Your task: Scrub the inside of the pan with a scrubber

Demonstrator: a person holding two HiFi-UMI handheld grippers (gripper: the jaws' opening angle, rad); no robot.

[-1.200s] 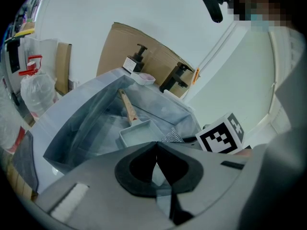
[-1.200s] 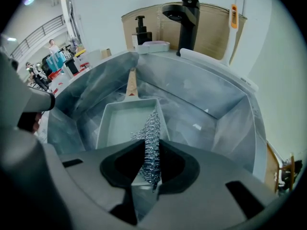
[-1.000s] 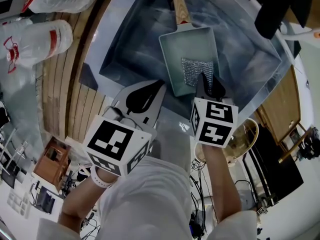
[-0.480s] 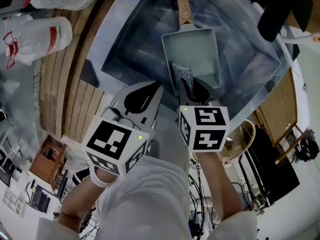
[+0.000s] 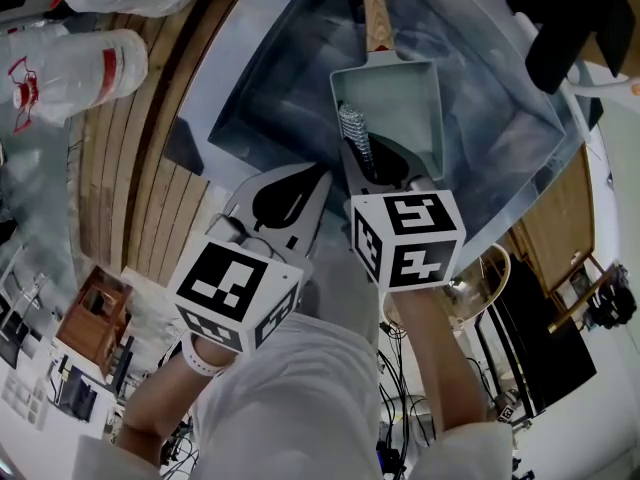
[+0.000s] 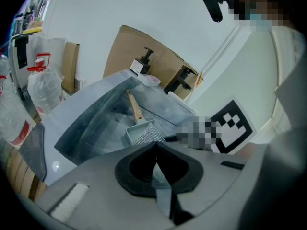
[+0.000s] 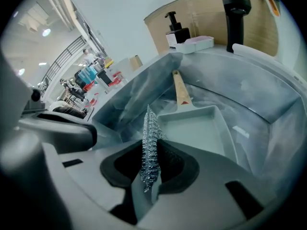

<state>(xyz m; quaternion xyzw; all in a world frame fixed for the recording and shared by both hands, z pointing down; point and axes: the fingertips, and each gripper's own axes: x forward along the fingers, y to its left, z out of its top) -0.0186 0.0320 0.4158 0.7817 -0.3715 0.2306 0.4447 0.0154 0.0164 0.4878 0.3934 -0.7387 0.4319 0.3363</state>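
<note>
A pale green rectangular pan [image 5: 395, 103] with a wooden handle [image 5: 372, 13] lies in the steel sink [image 5: 270, 78]. My right gripper [image 5: 362, 158] is shut on a steel mesh scrubber [image 5: 354, 133], which stands edge-on over the pan's near left corner. In the right gripper view the scrubber [image 7: 150, 147] rises between the closed jaws of my right gripper [image 7: 152, 155], with the pan [image 7: 199, 128] just beyond. My left gripper [image 5: 292, 190] hangs over the sink's near rim, left of the pan, shut on nothing. From my left gripper [image 6: 157, 150] the pan [image 6: 134, 133] lies ahead.
A black faucet [image 5: 570, 23] stands at the sink's far right. Plastic bottles [image 5: 80, 68] lie on the wooden slats at the left. A soap dispenser [image 7: 175, 30] and a pink soap dish [image 7: 194, 43] sit behind the sink, with cardboard [image 6: 139, 56] against the wall.
My right gripper has carried the scrubber leftward from the pan's near right part to its near left corner, turning it edge-on. The left gripper has hardly moved.
</note>
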